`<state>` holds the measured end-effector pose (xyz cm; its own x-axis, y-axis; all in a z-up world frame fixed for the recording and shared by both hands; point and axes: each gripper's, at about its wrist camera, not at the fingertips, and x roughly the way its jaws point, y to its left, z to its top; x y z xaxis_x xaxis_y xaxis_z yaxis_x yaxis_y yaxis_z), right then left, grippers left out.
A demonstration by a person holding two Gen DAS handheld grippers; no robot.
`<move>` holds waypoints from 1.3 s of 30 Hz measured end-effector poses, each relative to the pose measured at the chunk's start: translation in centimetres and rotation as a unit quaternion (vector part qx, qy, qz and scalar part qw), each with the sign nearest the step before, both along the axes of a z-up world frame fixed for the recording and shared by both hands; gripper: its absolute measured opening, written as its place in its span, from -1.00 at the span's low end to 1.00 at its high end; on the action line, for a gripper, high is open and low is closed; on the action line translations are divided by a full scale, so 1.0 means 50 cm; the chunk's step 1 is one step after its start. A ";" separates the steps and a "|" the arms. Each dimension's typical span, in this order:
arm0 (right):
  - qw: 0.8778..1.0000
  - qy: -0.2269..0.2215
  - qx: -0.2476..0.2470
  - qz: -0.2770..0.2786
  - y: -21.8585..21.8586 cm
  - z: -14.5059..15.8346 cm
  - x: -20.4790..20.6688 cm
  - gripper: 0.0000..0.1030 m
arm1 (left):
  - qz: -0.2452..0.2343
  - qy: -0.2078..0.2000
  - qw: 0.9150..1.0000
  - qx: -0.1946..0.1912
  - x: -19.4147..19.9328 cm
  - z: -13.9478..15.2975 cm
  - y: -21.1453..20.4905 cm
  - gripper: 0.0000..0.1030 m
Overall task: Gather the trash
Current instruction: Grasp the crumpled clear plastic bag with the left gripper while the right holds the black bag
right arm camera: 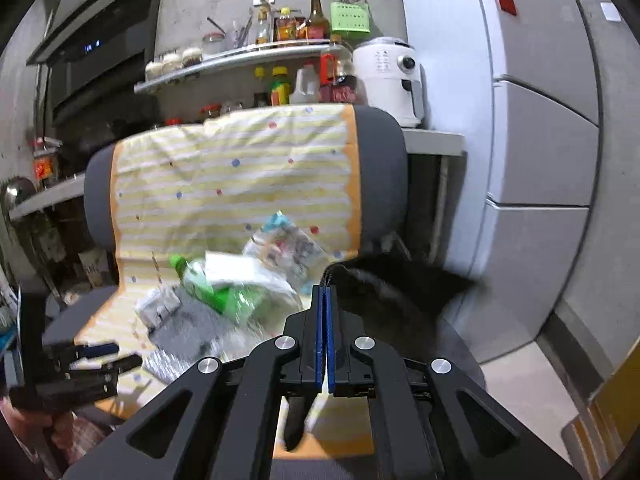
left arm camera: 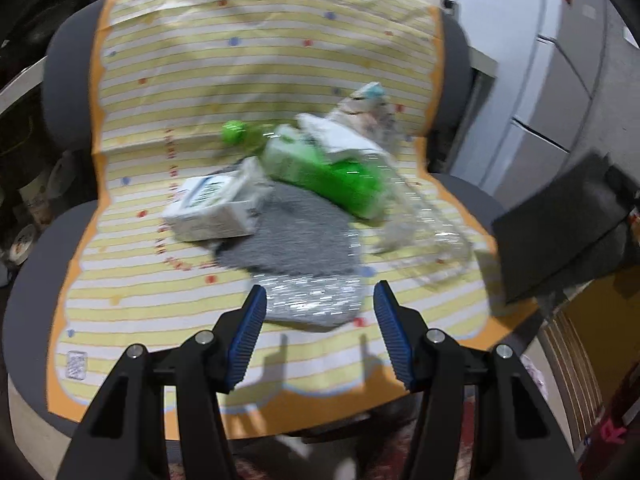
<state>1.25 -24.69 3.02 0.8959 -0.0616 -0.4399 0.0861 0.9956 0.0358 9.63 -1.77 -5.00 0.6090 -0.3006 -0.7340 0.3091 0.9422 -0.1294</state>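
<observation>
Trash lies piled on a chair seat (left arm camera: 132, 292) with a yellow striped cover. The pile holds a white carton (left arm camera: 212, 212), a green packet (left arm camera: 336, 176), a green bottle cap (left arm camera: 234, 132), a grey wrapper (left arm camera: 296, 236), a silver foil packet (left arm camera: 316, 300), clear plastic (left arm camera: 424, 220) and a printed wrapper (left arm camera: 368, 112). My left gripper (left arm camera: 320, 298) hangs open just above the foil packet, one finger on each side of it; it also shows as the left gripper (right arm camera: 108, 356) from the right. My right gripper (right arm camera: 324, 292) is shut on the edge of a black bag (right arm camera: 392, 300), which hangs right of the pile as a black bag (left arm camera: 560, 224).
A grey fridge (right arm camera: 540, 140) stands to the right of the chair. Behind the chair back (right arm camera: 380, 160) a counter carries a white appliance (right arm camera: 390, 76) and shelves of bottles (right arm camera: 288, 28). A person's hand (right arm camera: 24, 416) holds the left gripper. All views are motion-blurred.
</observation>
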 end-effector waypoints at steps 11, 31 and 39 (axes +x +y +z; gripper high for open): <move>0.998 0.016 0.061 0.026 -0.033 -0.055 0.014 -0.96 | -0.063 0.018 0.997 -0.030 0.045 -0.014 -0.148 0.05; 0.996 -0.002 0.087 0.021 -0.082 -0.054 -0.019 -0.96 | -0.112 0.017 0.990 -0.084 0.052 0.004 -0.195 -0.85; 0.996 -0.014 0.089 0.014 -0.084 -0.041 -0.038 -0.96 | -0.160 -0.008 0.980 -0.116 -0.055 0.054 -0.117 -0.86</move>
<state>-0.66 -28.89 0.96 0.9080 0.0413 -0.4170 0.0541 0.9752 0.2144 6.89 -7.60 -2.32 0.4671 -0.6360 -0.6143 0.5879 0.7423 -0.3215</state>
